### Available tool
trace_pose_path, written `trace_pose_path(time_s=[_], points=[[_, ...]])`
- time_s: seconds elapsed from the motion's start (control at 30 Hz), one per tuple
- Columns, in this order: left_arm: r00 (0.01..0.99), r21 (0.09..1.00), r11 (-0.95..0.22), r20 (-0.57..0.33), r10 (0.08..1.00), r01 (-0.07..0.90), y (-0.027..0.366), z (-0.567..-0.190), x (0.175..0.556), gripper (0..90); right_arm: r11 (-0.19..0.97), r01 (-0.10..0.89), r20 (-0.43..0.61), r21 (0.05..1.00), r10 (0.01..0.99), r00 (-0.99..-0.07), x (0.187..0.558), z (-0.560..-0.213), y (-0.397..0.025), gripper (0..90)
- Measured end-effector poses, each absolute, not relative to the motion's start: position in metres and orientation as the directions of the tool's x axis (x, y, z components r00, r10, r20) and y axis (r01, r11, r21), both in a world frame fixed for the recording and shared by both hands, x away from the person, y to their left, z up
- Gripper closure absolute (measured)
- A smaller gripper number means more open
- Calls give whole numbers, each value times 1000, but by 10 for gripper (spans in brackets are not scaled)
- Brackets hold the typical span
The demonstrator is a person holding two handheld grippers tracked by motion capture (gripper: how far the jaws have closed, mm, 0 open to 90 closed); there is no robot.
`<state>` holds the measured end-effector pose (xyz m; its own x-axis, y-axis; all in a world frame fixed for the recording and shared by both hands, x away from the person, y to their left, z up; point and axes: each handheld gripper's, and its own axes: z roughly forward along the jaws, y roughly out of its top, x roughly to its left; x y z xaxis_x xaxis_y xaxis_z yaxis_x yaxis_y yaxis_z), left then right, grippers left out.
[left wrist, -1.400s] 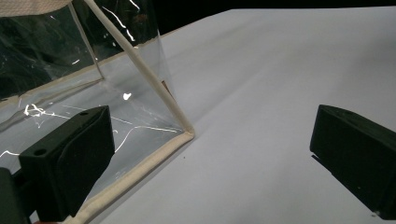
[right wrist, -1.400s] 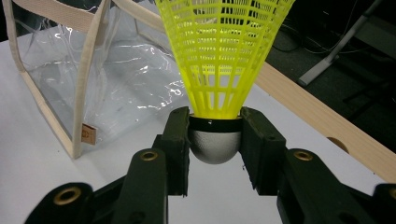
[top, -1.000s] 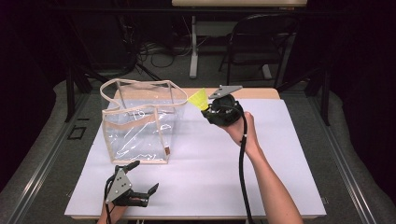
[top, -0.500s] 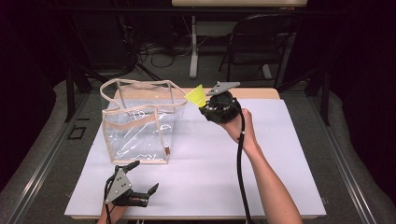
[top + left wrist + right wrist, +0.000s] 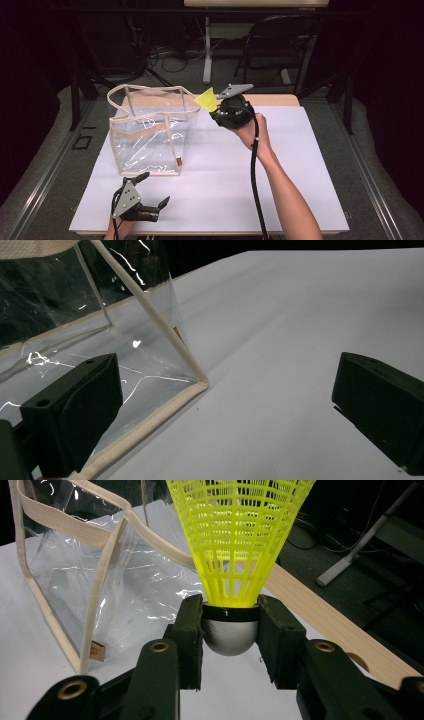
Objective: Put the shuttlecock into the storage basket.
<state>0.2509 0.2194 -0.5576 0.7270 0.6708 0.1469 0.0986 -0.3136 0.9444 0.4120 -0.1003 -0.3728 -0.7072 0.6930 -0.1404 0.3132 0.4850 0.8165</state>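
Left gripper (image 5: 150, 194) low at table's (image 5: 300, 200) near edge, toward near left corner, hand barely in frame; jaws wide apart, empty, aimed at near corner of clear bag (image 5: 150, 325). Bag upright on left half of table, beige trim, top open. Right forearm (image 5: 287, 192) reaches from near edge diagonally up over table middle, hand wrapped round right gripper (image 5: 230, 625), raised near far edge beside bag's right top rim. Jaws clamped on grey cork of yellow shuttlecock (image 5: 235, 550), skirt pointing away from gripper toward bag.
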Motion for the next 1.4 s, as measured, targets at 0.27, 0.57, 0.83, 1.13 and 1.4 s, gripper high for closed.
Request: trace_pose_path(time_s=[0.27, 0.57, 0.83, 1.13, 1.4], points=[[727, 945, -313, 146, 671, 99, 219, -558, 251, 0, 487, 306, -146, 818, 691, -708, 414, -371, -97, 646], [727, 944, -314, 146, 671, 100, 219, -558, 251, 0, 487, 302, -149, 819, 690, -709, 416, -368, -93, 646], [728, 945, -312, 144, 670, 100, 219, -558, 251, 0, 481, 300, -143, 824, 689, -711, 419, -365, -90, 646], [728, 945, -310, 144, 670, 99, 219, -558, 251, 0, 484, 292, -149, 825, 685, -713, 421, -363, -84, 646], [728, 945, -312, 144, 670, 99, 219, -558, 251, 0, 487, 289, -151, 824, 681, -717, 423, -362, -79, 646]])
